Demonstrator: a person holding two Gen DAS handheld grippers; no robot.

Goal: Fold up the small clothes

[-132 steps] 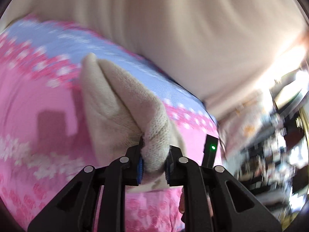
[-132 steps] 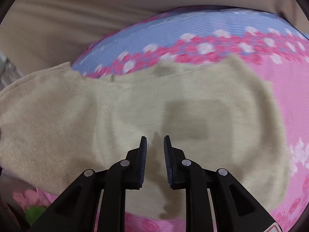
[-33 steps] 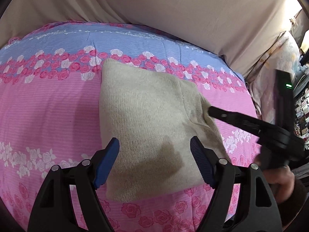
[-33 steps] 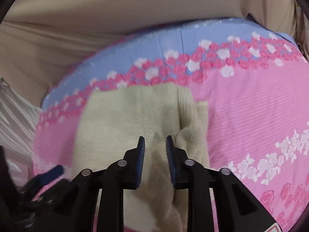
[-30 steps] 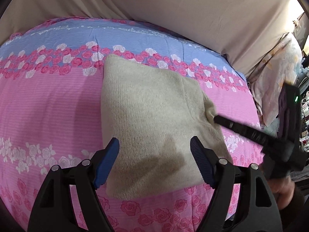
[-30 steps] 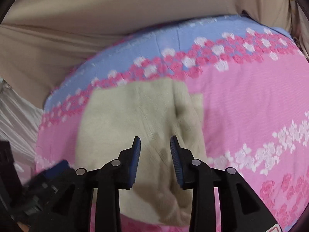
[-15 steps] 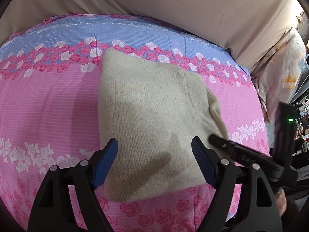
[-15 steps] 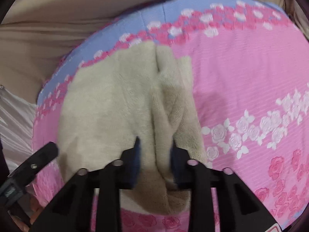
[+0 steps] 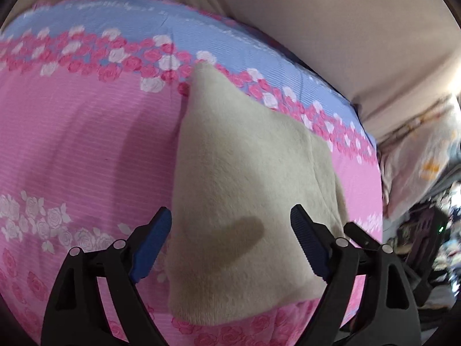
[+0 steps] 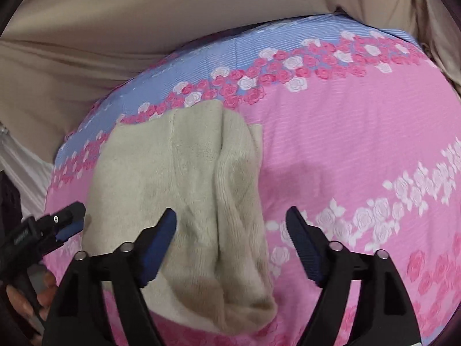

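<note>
Both grippers, left gripper (image 9: 230, 242) and right gripper (image 10: 230, 236), hover with jaws opening wide, gripping nothing. Folded beige knit (image 9: 245, 178) lies flat on the pink rose bedsheet (image 9: 80, 144).

My beige knit garment (image 9: 245, 190) lies folded flat on the pink sheet, far corner reaching the blue band, a bunched ridge running along its right side (image 10: 236, 190).

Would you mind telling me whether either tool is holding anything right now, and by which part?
Nothing is held. Both the left tool and right tool are opening, pads clear of the folded garment on the bed.
</note>
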